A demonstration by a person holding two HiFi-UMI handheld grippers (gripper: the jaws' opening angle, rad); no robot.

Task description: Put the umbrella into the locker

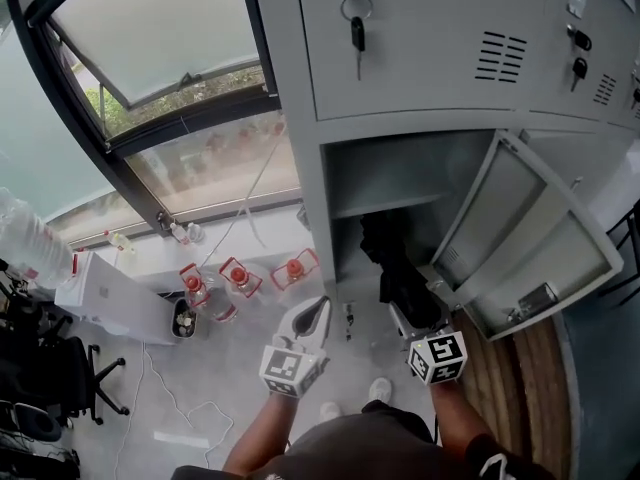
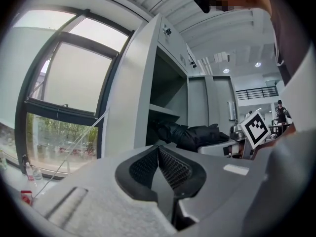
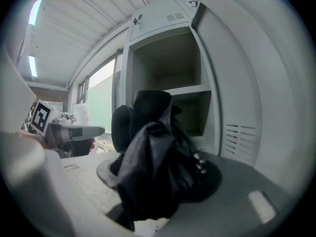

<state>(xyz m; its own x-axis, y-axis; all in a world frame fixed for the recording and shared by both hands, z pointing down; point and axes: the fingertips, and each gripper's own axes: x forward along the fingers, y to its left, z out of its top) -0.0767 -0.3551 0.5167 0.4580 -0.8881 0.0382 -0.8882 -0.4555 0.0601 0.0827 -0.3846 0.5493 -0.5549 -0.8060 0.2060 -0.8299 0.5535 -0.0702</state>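
A folded black umbrella is held in my right gripper, whose jaws are shut on its fabric. The umbrella's far end reaches into the lower open compartment of the grey locker. In the right gripper view the umbrella fills the space between the jaws, with the locker's shelf behind it. My left gripper hangs to the left of the locker opening, shut with nothing in it. In the left gripper view its pads meet at the tip, and the umbrella lies ahead at the locker mouth.
The locker door swings open to the right. Keys hang from the closed door above. Red-capped bottles and a white box stand on the floor by the window. A black chair is at far left.
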